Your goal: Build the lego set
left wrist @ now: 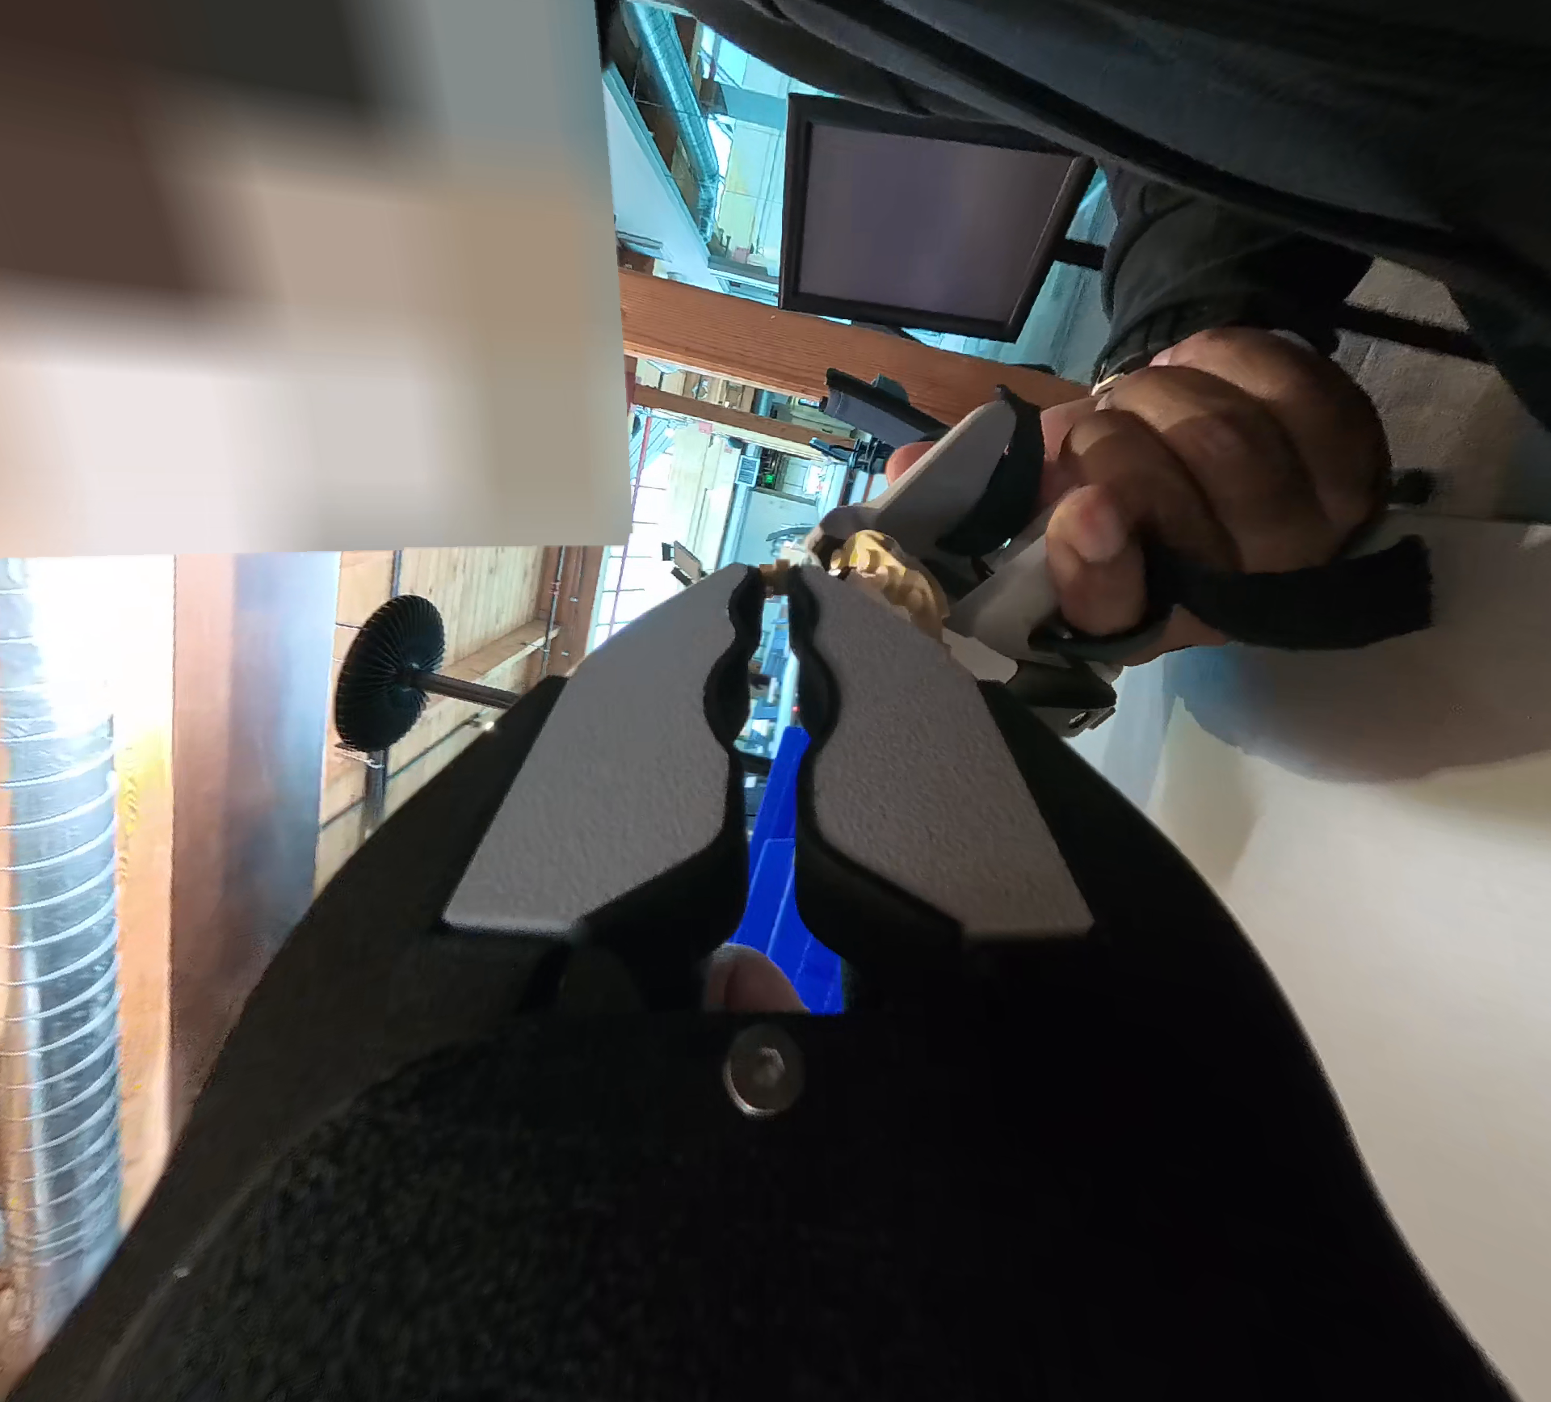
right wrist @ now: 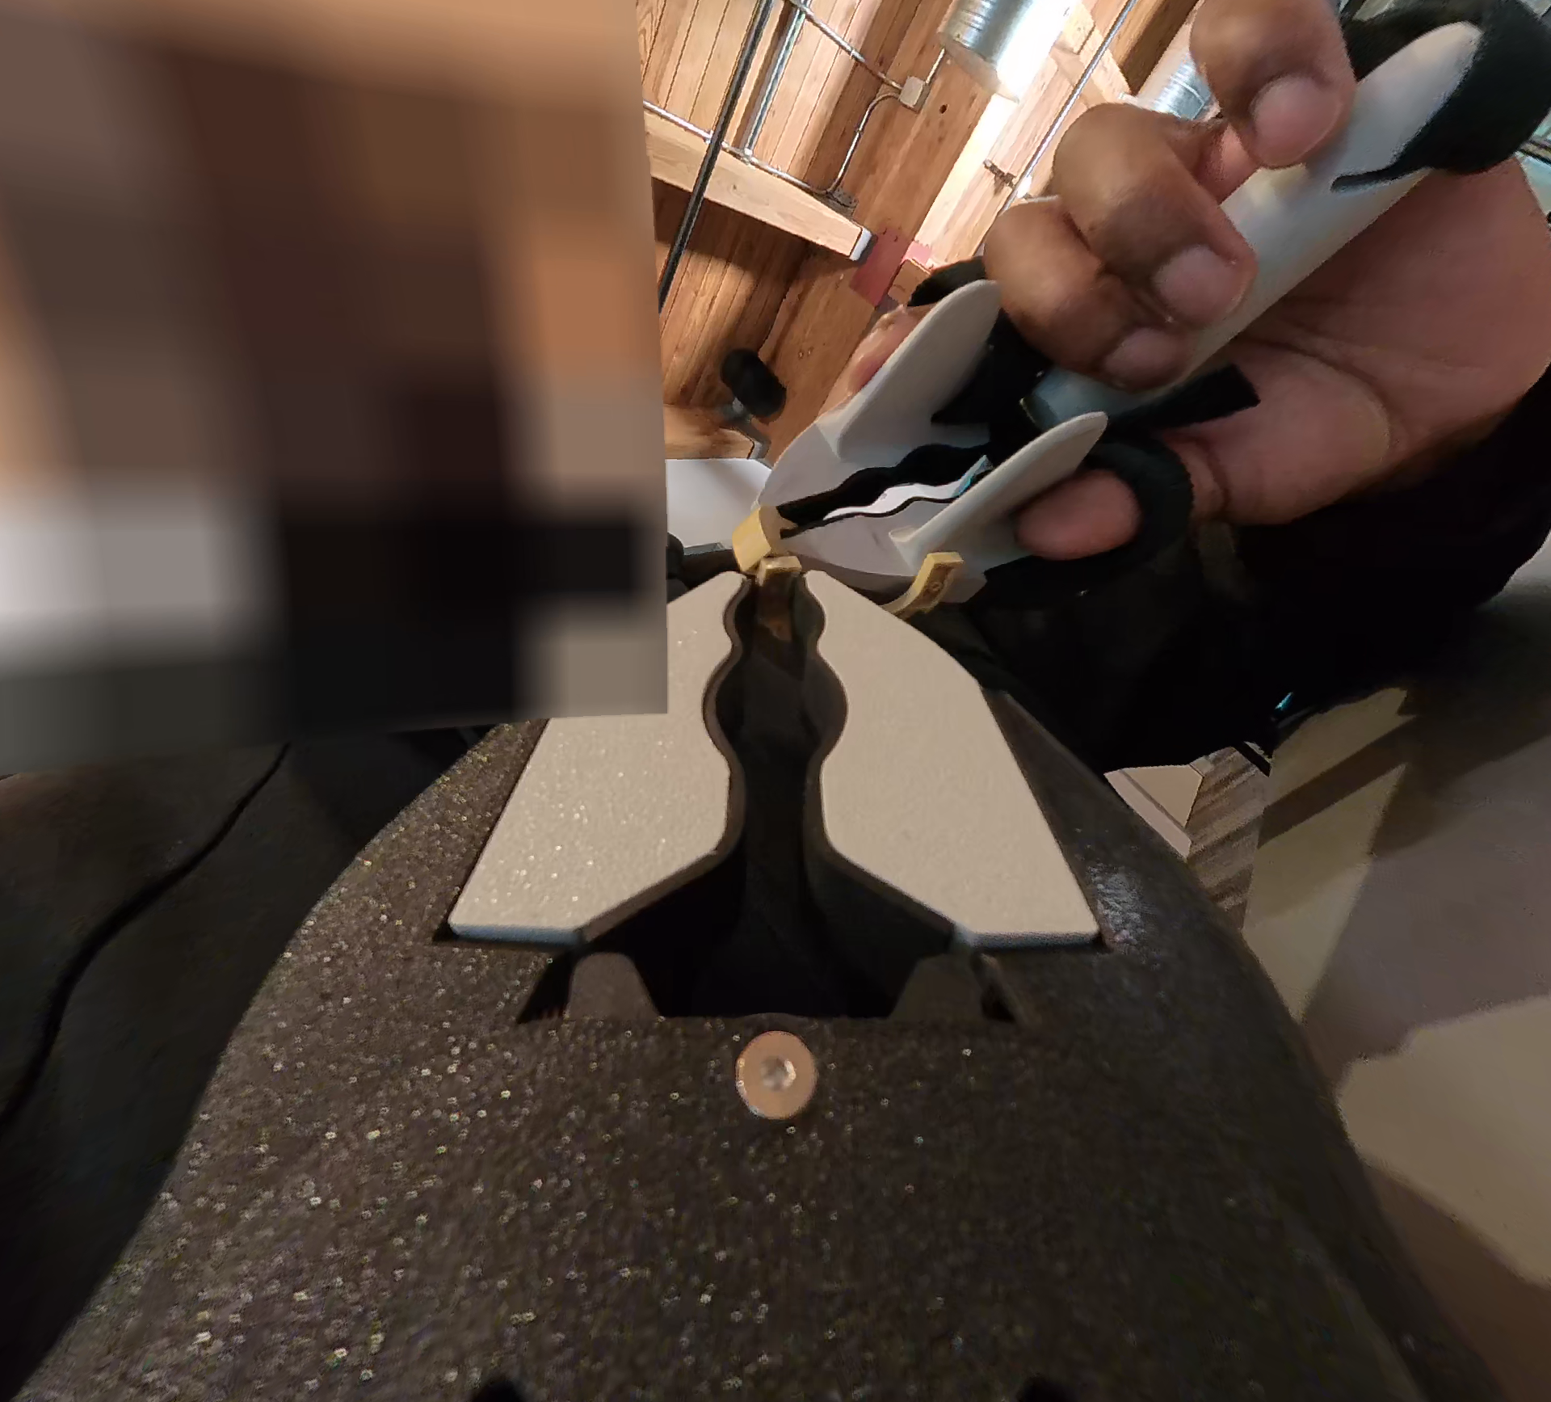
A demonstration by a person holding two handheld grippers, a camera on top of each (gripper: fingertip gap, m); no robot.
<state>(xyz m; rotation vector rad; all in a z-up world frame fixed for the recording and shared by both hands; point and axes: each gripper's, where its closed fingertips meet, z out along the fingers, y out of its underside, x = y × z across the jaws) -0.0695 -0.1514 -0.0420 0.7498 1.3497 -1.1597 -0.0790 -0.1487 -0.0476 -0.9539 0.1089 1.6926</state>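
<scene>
Two hand-held tongs meet at a small tan toothed plastic part, each pinching a piece of it.

Nearest in the left wrist view, the left tongs (left wrist: 779,583) are closed on a tan notched tab (left wrist: 776,577) at their tips; touching it just beyond is a tan gear-like part (left wrist: 890,577), beside the right tongs, which a hand (left wrist: 1208,488) grips by black straps. In the right wrist view the right tongs (right wrist: 776,581) clamp a tan strip (right wrist: 776,593) between their black pads, and directly past it the left tongs' tips carry a tan band (right wrist: 749,541). Beyond the gear-like part sit a white desk (left wrist: 1385,984), a blue bin (left wrist: 776,858), a dark monitor (left wrist: 923,220) and wooden ceiling beams (right wrist: 755,186).
</scene>
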